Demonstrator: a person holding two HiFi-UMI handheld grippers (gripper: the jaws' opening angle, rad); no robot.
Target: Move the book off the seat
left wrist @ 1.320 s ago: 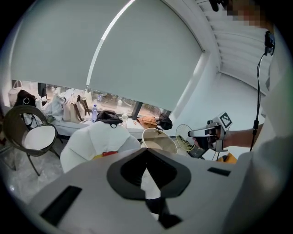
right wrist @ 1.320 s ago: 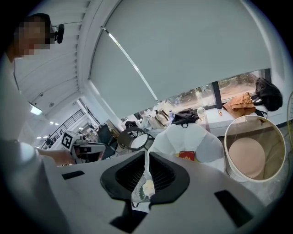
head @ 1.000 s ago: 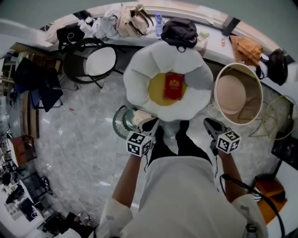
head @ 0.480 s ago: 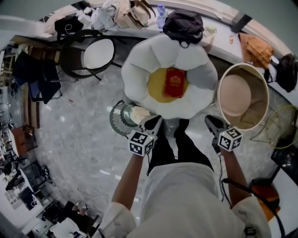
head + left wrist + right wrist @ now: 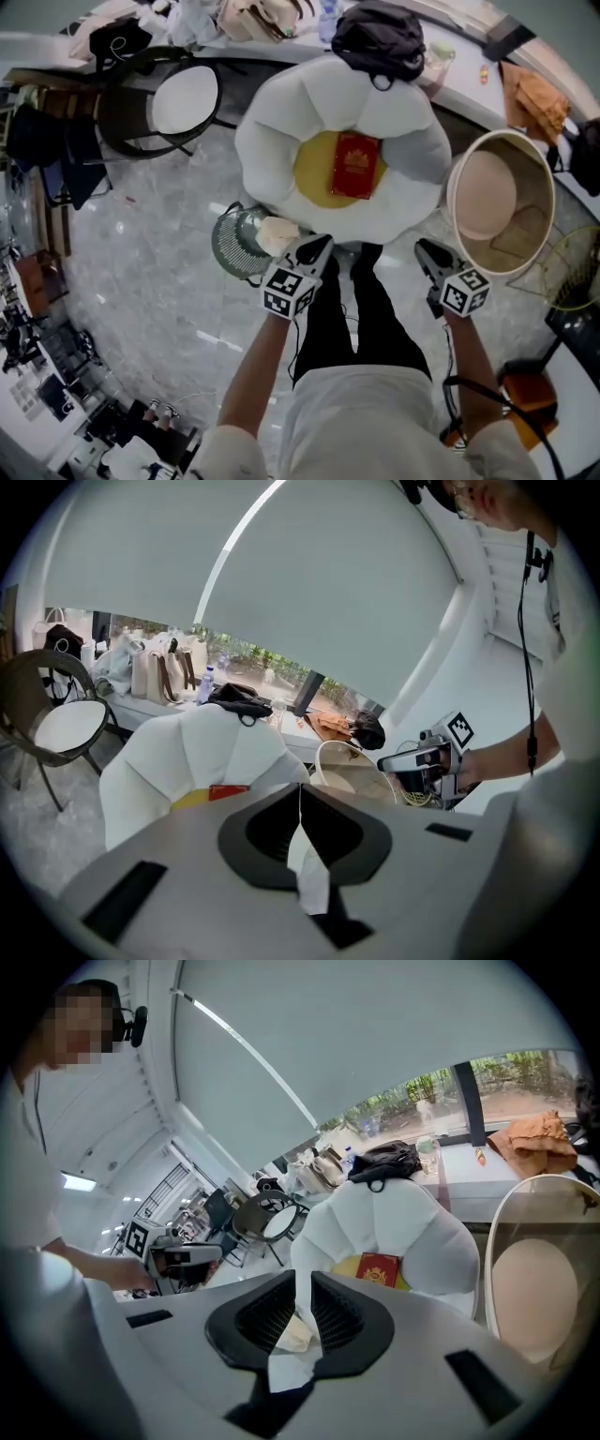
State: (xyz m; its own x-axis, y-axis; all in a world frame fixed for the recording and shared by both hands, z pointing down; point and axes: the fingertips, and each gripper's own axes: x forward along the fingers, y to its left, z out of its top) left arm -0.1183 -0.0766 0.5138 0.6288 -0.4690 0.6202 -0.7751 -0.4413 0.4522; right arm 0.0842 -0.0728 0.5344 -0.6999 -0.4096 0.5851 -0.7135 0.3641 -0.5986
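A red book (image 5: 356, 166) lies flat on the yellow centre of a white, petal-shaped seat (image 5: 281, 141). Both grippers hang short of the seat's near edge, above the floor. My left gripper (image 5: 316, 247) is shut and holds nothing; its view shows the seat (image 5: 187, 757) and a red sliver of the book (image 5: 228, 791) just over the jaws. My right gripper (image 5: 427, 251) is also shut and empty. In the right gripper view (image 5: 302, 1299) the book (image 5: 379, 1268) lies ahead on the seat (image 5: 412, 1227). The person's legs stand between the two grippers.
A round beige tub chair (image 5: 497, 202) stands right of the seat. A small round fan (image 5: 236, 246) sits on the floor beside my left gripper. A black chair with a white pad (image 5: 183, 98) is at the far left. A black backpack (image 5: 380, 37) lies on the counter behind the seat.
The seat and book have grown slightly larger in the head view and the scene has drifted, as the person leans closer. Both grippers stay shut, low before the seat.
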